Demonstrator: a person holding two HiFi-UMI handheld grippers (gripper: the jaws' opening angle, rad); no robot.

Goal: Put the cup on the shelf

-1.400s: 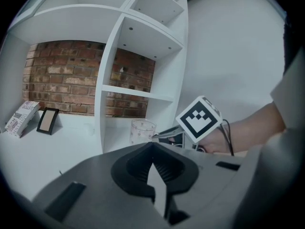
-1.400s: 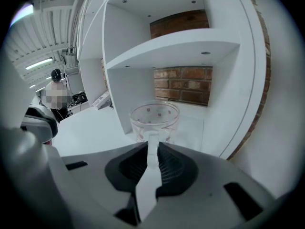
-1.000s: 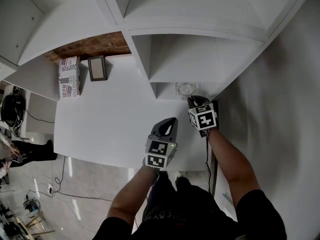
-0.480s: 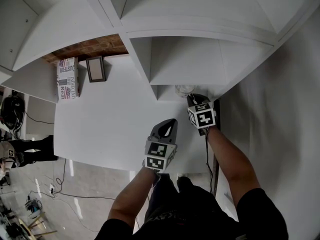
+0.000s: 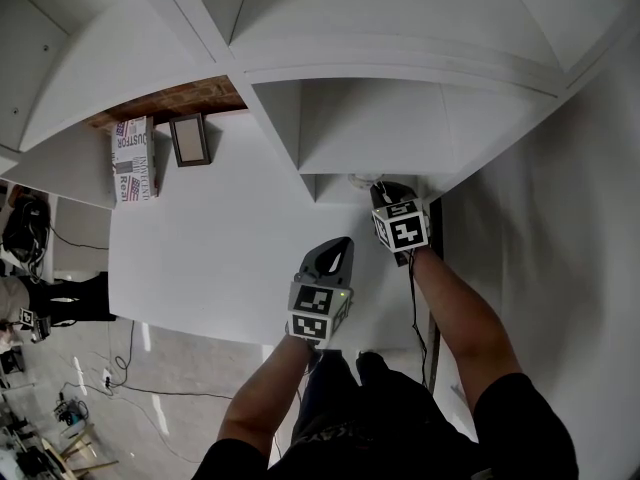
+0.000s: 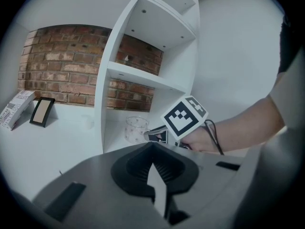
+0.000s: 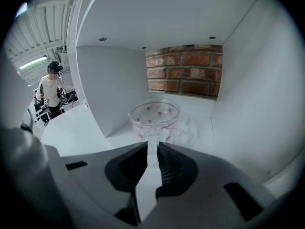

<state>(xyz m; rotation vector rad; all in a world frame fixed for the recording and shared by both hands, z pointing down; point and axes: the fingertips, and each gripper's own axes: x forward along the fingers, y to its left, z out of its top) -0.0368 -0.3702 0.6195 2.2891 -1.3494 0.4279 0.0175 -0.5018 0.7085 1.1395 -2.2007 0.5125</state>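
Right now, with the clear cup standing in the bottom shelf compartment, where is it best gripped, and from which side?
Grip the cup by the narrow clear part on its near side, coming level from the open front. It stands upright, and the side walls and shelf above block other approaches. The right hand-held gripper is closed there.

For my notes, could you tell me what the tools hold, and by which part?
The right tool grips the clear cup at its near side, seemingly by a handle; the left tool holds nothing.
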